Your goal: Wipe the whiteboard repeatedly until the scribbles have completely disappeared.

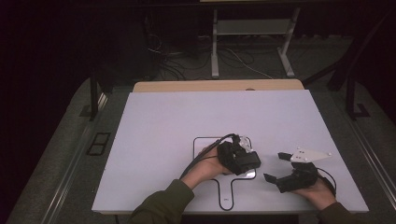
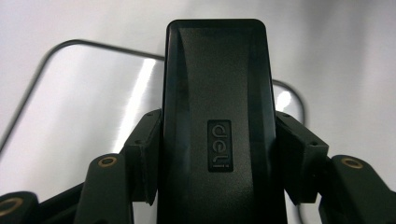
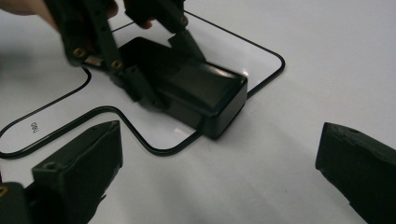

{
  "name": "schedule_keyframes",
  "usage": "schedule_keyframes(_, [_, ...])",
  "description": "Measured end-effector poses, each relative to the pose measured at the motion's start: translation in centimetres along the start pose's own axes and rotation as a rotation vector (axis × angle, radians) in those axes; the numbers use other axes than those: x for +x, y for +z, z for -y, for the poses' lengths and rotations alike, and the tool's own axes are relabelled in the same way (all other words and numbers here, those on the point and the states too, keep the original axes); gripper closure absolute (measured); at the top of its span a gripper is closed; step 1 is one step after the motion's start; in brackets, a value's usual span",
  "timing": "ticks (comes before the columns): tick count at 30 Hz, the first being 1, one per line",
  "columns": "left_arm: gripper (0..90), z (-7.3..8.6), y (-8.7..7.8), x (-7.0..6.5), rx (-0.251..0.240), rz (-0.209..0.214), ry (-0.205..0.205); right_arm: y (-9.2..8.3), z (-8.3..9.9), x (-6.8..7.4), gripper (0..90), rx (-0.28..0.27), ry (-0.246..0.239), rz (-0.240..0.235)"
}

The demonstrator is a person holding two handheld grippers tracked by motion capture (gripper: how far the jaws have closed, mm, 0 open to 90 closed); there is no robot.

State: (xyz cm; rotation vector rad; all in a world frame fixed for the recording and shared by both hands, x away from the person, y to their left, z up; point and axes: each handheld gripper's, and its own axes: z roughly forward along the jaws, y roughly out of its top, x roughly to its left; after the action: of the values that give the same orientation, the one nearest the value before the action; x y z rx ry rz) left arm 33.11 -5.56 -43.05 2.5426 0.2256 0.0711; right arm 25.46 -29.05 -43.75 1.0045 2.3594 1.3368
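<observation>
A black power brick [image 2: 217,93] with a small logo label is clamped across its width by my left gripper [image 2: 217,154]. In the high view the left gripper [image 1: 247,161] holds the brick [image 1: 250,163] at the right edge of a paddle-shaped, black-outlined mat [image 1: 203,144]. From the right gripper view the brick [image 3: 196,93] lies low over the mat's corner [image 3: 243,51]; I cannot tell whether it touches. My right gripper [image 3: 219,149] stands open with nothing between its jaws. In the high view the right gripper [image 1: 275,167] is just right of the brick.
The white tabletop [image 1: 163,116] has a wooden edge [image 1: 215,86] along its far side. Beyond it are desk legs [image 1: 215,51] and loose cables [image 1: 177,65] on a dark floor. The mat's narrow handle [image 1: 226,191] reaches the table's near edge.
</observation>
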Motion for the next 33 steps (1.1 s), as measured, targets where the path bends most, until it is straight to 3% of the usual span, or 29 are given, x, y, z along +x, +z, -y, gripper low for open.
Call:
schedule_keyframes(4, [39.1, 0.2, -0.1, 0.7, -0.013, 0.007, -0.02, 0.0, 0.0, 0.0, 0.0, -0.001, 0.0, 0.0])
schedule_keyframes(14, [39.1, 2.5, -1.5, 4.4, -0.02, -0.062, -0.129, 0.0, 0.0, 0.0, 0.0, 0.0, -0.004, 0.0])
schedule_keyframes(19, [39.1, 2.7, -1.8, 4.3, -0.017, -0.052, -0.134, 0.1, 0.0, 0.0, 0.0, 0.004, -0.004, -0.001])
schedule_keyframes(22, [39.1, 2.8, -1.9, 4.1, -0.034, -0.011, -0.13, 0.1, 0.0, 0.0, 0.0, 0.002, -0.003, -0.002])
schedule_keyframes(28, [39.0, 2.5, -2.5, 3.1, -0.082, 0.012, -0.167, 0.1, 0.0, -0.2, 0.0, 0.0, 0.003, -0.004])
schedule_keyframes(33, [39.0, 2.6, -3.5, 3.3, -0.116, 0.02, -0.177, 0.2, 0.0, -0.1, 0.0, 0.002, 0.002, -0.008])
